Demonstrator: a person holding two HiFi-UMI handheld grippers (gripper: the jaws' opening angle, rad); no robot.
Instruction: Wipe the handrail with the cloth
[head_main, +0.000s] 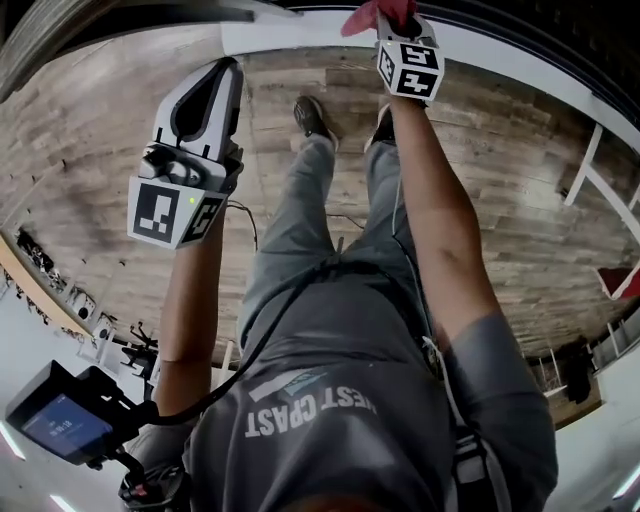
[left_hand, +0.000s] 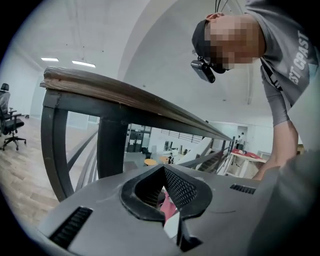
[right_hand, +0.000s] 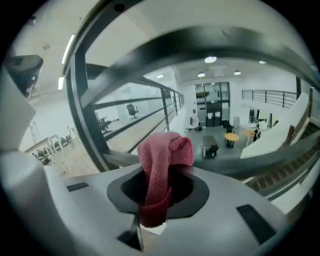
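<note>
Right gripper (right_hand: 156, 197): fingers clenched on the red cloth (right_hand: 162, 155), pinched low in the slot. Most of the fabric stands up past the fingertips as a rolled wad that flops slightly toward your right finger. That wad is the only working face you have, and it is narrow, so lead with it and let it flatten before you move sideways. Just beyond the wad, the head view puts the cloth at the handrail (left_hand: 125, 95). No view settles whether it is pressed on yet, so judge by feel, not by sight. The step in hand looks like the start of the stroke. Press down until the wad spreads, tilt so the fingertips trail behind it, and run along the rail's length, not across it. The top face is worn wood over a dark metal frame. A hard fingertip would scrape it, so keep fabric between the fingers and the wood throughout. The grip is short, so if the cloth starts creeping out, stop and re-bunch it. Left gripper (left_hand: 165, 212): fingers drawn together, nothing identifiable in them, only a pink sliver (left_hand: 169, 206) deep in the slot that I cannot name. The rail sits above and beyond those fingertips, apart from them. Hold that hand clear of the posts (left_hand: 111, 145) while the right one travels.
</note>
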